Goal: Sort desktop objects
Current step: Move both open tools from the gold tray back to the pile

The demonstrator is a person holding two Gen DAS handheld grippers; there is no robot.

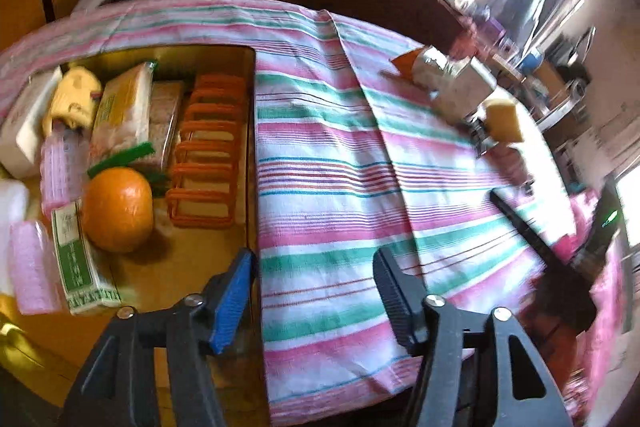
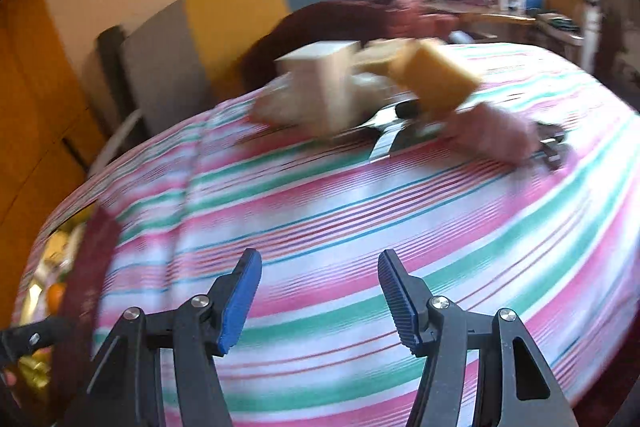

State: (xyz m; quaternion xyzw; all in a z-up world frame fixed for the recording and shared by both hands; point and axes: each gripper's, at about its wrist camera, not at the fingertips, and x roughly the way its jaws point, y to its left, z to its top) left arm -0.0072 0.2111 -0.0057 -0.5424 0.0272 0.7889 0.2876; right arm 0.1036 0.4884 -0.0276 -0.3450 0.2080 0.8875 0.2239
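Far left, wooden box (image 1: pixel 160 279) filled with sorted items: orange (image 1: pixel 118 209) beside orange rack (image 1: pixel 206 151), green carton (image 1: pixel 80 259), pink rollers (image 1: pixel 34 267), packets behind. Left gripper (image 1: pixel 316 275) released, jaws spread wide, nothing between, straddling box edge and striped cloth (image 1: pixel 340 155). Right gripper (image 2: pixel 320 279) likewise parted and empty over cloth. Far right, unsorted: white box (image 2: pixel 320 87), yellow sponge (image 2: pixel 436 75), blurred pink item (image 2: pixel 500 135).

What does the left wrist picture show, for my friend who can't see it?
An open, empty left gripper hangs over a table with a pink, green and white striped cloth. Left of it, a box holds an orange, an orange rack, pink rollers and small packets. A yellow sponge lies far right.
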